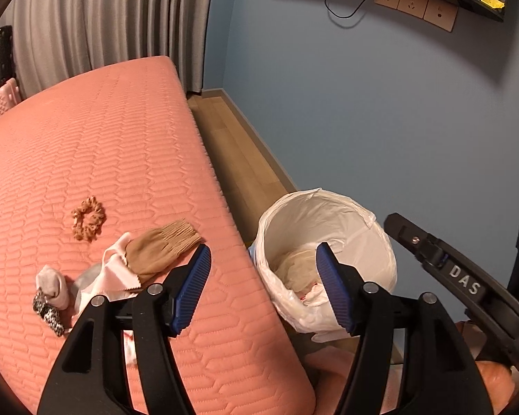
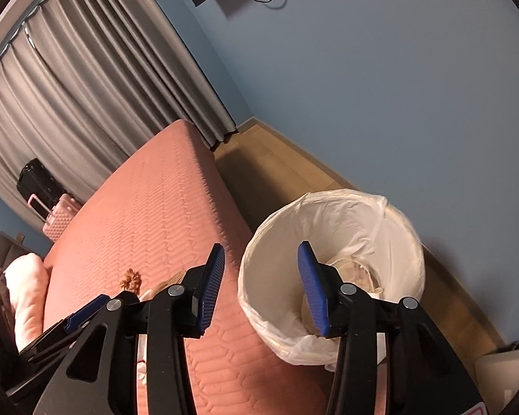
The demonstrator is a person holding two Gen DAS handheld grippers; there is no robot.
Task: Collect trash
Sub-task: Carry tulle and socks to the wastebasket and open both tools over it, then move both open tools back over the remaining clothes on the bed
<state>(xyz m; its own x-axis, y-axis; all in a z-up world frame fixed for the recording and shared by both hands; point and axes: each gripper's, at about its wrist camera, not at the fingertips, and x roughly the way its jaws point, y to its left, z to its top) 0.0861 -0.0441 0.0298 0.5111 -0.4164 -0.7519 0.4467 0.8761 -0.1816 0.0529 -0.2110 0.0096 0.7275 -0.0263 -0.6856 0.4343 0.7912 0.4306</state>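
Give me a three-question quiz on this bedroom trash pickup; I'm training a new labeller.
1. True or false: the bin has a plastic liner.
2. Where does the scrunchie lie? A on the mattress; B in the bin; C on the floor.
3. What does the right gripper hold?

Key
1. True.
2. A.
3. Nothing; its jaws stand apart, empty.

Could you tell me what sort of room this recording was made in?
Most likely a bedroom: a pink quilted mattress fills the left side, grey floor-length curtains hang behind it, and suitcases stand beside it.
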